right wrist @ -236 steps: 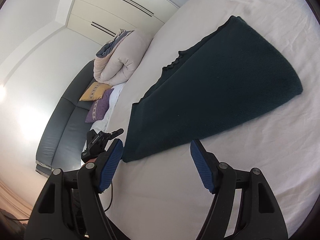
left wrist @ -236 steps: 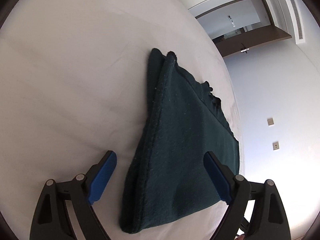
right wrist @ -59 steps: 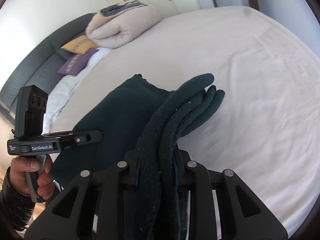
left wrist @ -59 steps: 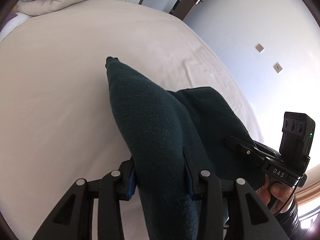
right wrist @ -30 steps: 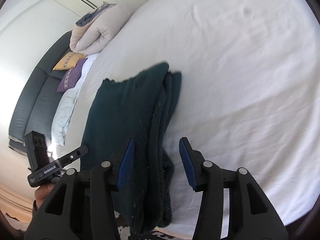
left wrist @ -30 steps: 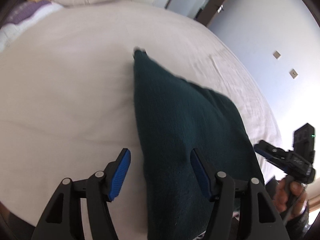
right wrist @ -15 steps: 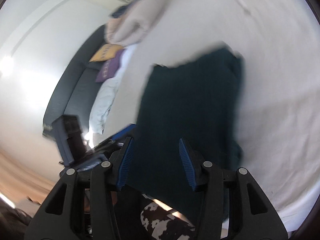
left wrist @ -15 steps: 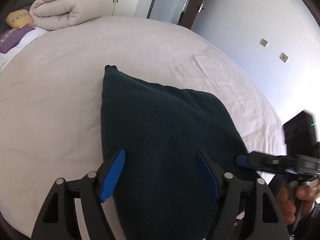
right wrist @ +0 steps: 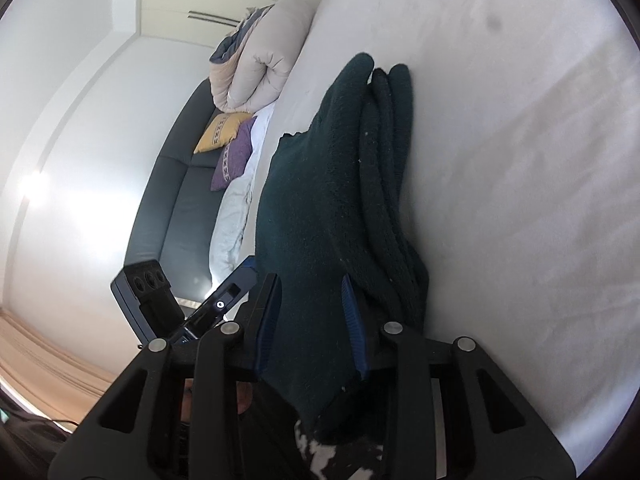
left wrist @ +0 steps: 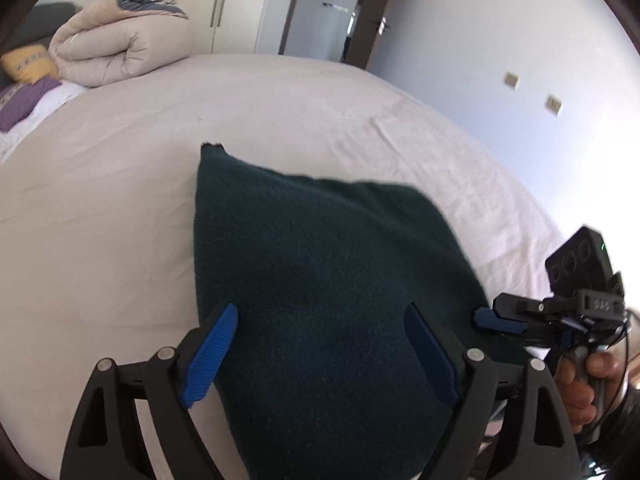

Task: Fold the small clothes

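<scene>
A dark green folded cloth (left wrist: pixel 320 280) lies on the white bed (left wrist: pixel 100 208). My left gripper (left wrist: pixel 320 352) is open, its blue pads either side of the cloth's near end, hovering above it. The right gripper's body (left wrist: pixel 576 308) shows at the cloth's right corner in the left wrist view. In the right wrist view the cloth (right wrist: pixel 340 184) shows several stacked layers, and my right gripper (right wrist: pixel 310 328) has its blue pads around the near edge of the top layers. Whether they press the cloth is unclear.
A rolled beige duvet (left wrist: pixel 120 48) lies at the bed's far end, with yellow and purple cushions (right wrist: pixel 228 140) on a dark sofa (right wrist: pixel 176 200) beside it. A wall with sockets (left wrist: pixel 552 104) and a door (left wrist: pixel 360 12) stand to the right.
Both grippers let go of the cloth after laying the fold down. The left has stayed open above it. The right has swung back and now has its pads around the near corner.
</scene>
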The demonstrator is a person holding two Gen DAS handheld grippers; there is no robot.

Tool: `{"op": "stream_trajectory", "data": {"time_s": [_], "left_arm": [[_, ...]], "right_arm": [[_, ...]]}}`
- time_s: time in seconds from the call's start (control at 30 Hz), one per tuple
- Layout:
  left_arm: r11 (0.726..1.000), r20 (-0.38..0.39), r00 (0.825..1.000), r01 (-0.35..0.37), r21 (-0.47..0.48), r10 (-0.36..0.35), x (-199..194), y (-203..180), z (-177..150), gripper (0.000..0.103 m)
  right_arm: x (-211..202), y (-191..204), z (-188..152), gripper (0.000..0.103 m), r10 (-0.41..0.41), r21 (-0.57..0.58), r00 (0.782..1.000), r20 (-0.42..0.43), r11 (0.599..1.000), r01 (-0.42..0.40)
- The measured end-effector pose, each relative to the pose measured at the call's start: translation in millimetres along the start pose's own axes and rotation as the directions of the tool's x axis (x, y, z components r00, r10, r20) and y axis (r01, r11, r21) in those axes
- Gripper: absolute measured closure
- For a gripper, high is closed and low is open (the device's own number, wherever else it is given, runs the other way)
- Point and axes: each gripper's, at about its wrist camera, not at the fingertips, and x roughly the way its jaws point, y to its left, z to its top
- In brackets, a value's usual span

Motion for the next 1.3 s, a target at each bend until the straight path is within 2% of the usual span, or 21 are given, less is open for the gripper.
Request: {"op": "stream_trajectory", "data": {"time_s": [0.2,0.33,0.43,0.5,0.6,0.67,0.73,0.77,0.8,0.87,0.9,0.93,0.97,1.03,1.07,1.1,1.17,1.23,1.27,1.3], "left_arm": [[1.000,0.078,0.997,0.010,-0.011,-0.009,-17.2,-3.8,13.3,0.016],[1.000,0.046,0.999,0.025,-0.003,-0.024,-3.8,-8.6,14.2,0.016],[0.999,-0.007,1.000,0.026,-0.033,-0.027,13.6,-2.8,9.1,0.016],[0.999,-0.007,1.000,0.021,-0.033,-0.021,17.3,-0.1,5.2,0.016],[0.999,-0.001,1.000,0.028,-0.026,-0.028,15.0,0.9,5.0,0.016],[0.999,-0.001,1.000,0.022,-0.032,-0.022,12.3,1.2,6.4,0.016],[0.999,0.019,1.000,0.011,-0.036,-0.010,4.4,0.4,8.3,0.016],[1.000,0.049,0.999,-0.005,-0.028,0.006,-4.1,-1.4,9.6,0.016],[0.999,0.081,0.996,-0.029,-0.014,0.030,-12.6,-4.1,11.7,0.015],[0.995,0.171,0.981,-0.093,0.028,0.087,-35.5,-13.7,16.1,0.003],[0.991,0.217,0.970,-0.121,0.047,0.108,-46.6,-18.7,18.0,0.000],[0.980,0.302,0.941,-0.182,0.075,0.152,-65.5,-28.0,20.0,0.000],[0.970,0.356,0.917,-0.227,0.092,0.181,-77.4,-34.3,21.5,0.000],[0.937,0.445,0.862,-0.326,0.123,0.242,-99.7,-49.9,24.6,0.000],[0.916,0.476,0.835,-0.378,0.133,0.275,-110.7,-58.3,27.0,0.000],[0.901,0.493,0.817,-0.413,0.135,0.300,-118.3,-64.2,28.9,0.000],[0.879,0.532,0.770,-0.467,0.093,0.353,-137.5,-73.0,32.7,0.000],[0.869,0.525,0.749,-0.493,0.034,0.404,-152.8,-76.6,33.1,0.000],[0.867,0.512,0.753,-0.498,0.030,0.415,-158.5,-78.8,35.0,0.000],[0.874,0.503,0.768,-0.483,0.049,0.397,-161.7,-80.3,36.3,0.000]], "right_arm": [[-10.3,31.0,32.7,0.071,0.041,-0.032,0.997,0.067,0.999,-0.039],[7.9,36.7,57.4,0.071,0.033,-0.042,0.998,0.047,0.999,-0.031],[23.8,16.0,70.3,0.071,-0.003,0.022,0.999,0.036,1.000,0.002],[32.1,-4.2,72.5,0.070,-0.042,0.069,0.999,0.023,0.997,0.040],[25.2,-18.4,64.5,0.071,0.006,0.088,0.998,0.058,0.996,-0.011],[15.1,-16.9,60.5,0.070,-0.026,0.066,0.997,0.073,0.998,0.021],[2.8,-9.1,57.7,0.070,-0.098,0.023,0.991,0.090,0.995,0.097],[-4.9,-2.8,56.1,0.066,-0.129,-0.001,0.986,0.107,0.991,0.130],[-13.2,4.4,54.1,0.057,-0.155,-0.024,0.979,0.129,0.987,0.160],[-34.0,25.9,49.2,0.054,-0.196,-0.085,0.961,0.193,0.973,0.216],[-44.6,40.1,47.1,0.054,-0.216,-0.123,0.950,0.227,0.961,0.248],[-53.2,57.4,45.0,0.054,-0.234,-0.163,0.935,0.265,0.945,0.283],[-58.6,72.1,43.1,0.050,-0.250,-0.197,0.922,0.297,0.928,0.315],[-67.5,107.0,39.5,0.043,-0.289,-0.260,0.879,0.380,0.878,0.401],[-70.5,123.0,37.5,0.038,-0.296,-0.286,0.858,0.420,0.854,0.435],[-75.7,138.6,32.8,0.035,-0.298,-0.312,0.832,0.467,0.825,0.471],[-85.7,169.3,21.0,0.017,-0.272,-0.349,0.775,0.570,0.774,0.528],[-97.6,195.3,5.6,0.006,-0.196,-0.386,0.734,0.651,0.747,0.542],[-103.9,204.7,-1.4,0.001,-0.150,-0.408,0.720,0.677,0.738,0.537],[-110.0,214.9,-9.3,0.000,-0.102,-0.428,0.699,0.708,0.725,0.539]]}}
